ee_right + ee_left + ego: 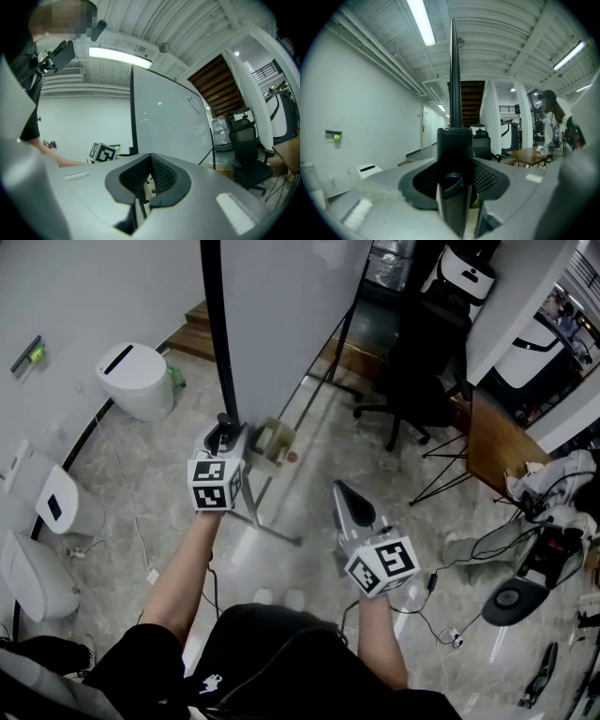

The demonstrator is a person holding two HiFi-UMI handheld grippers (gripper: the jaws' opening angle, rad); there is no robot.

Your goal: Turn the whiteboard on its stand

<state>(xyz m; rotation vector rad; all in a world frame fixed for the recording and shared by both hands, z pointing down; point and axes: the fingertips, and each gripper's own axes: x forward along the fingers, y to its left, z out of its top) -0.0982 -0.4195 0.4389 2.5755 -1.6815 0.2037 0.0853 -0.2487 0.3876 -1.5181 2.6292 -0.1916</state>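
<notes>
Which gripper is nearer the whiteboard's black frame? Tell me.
Left. The left gripper is clamped on the whiteboard frame; the right gripper is apart from it, jaws together.

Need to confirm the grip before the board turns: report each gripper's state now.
Left gripper: closed on the whiteboard frame.
Right gripper: closed, holding nothing.

White whiteboard (286,315), black frame (217,334), black-and-white checked marker cube (216,486), black chair (417,381), grey marbled floor (169,465)
</notes>
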